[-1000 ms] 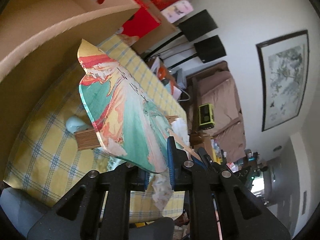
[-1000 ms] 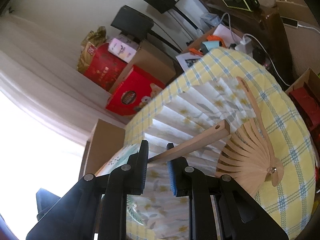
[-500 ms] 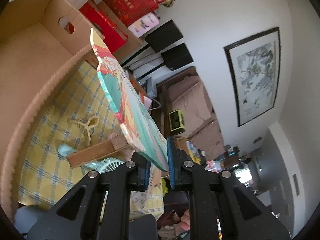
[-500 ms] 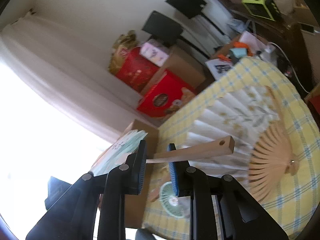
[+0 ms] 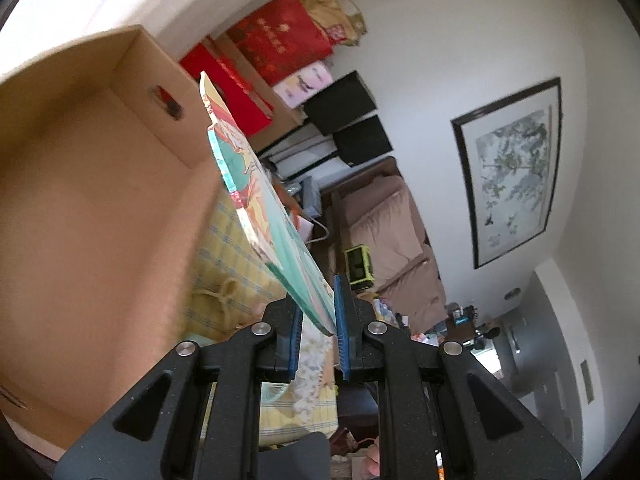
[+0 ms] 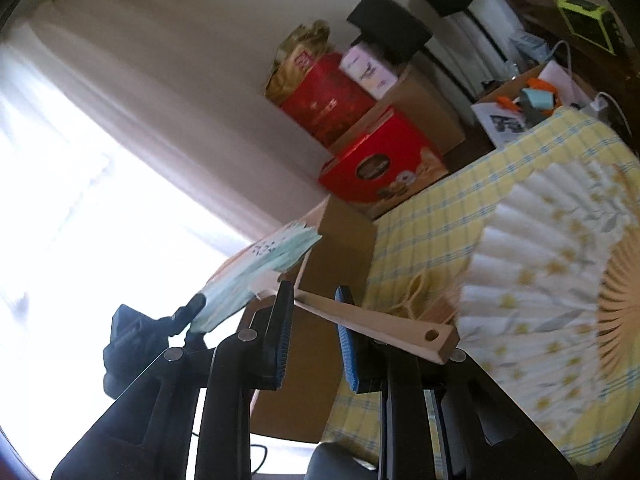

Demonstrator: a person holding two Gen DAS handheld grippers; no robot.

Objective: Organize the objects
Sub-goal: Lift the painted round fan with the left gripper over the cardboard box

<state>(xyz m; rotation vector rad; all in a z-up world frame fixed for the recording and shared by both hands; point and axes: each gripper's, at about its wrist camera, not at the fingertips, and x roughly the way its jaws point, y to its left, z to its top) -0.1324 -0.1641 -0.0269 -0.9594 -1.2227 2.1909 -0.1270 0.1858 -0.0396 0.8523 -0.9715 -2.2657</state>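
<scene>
A flat painted fan (image 5: 256,184), teal and orange, stands on edge in the air, and my left gripper (image 5: 316,308) is shut on its near end. It hangs beside the open cardboard box (image 5: 100,200). In the right wrist view the same fan (image 6: 260,264) shows at the left over the box (image 6: 344,248). A wooden handle (image 6: 384,320) with a hole at its end runs from the fan between my right gripper's (image 6: 312,300) pads, which are shut on it.
A white folding fan (image 6: 560,264) lies spread open on the yellow checked tablecloth (image 6: 432,208), with a yellow tassel (image 5: 224,296) next to it. Red boxes (image 6: 380,168) and black speakers (image 5: 348,120) stand behind the table. A sofa (image 5: 392,232) is further back.
Both grippers have risen and swung toward the cardboard box, carrying the painted fan by its edge and handle. The box's inside now fills the left wrist view and the tabletop has dropped lower.
</scene>
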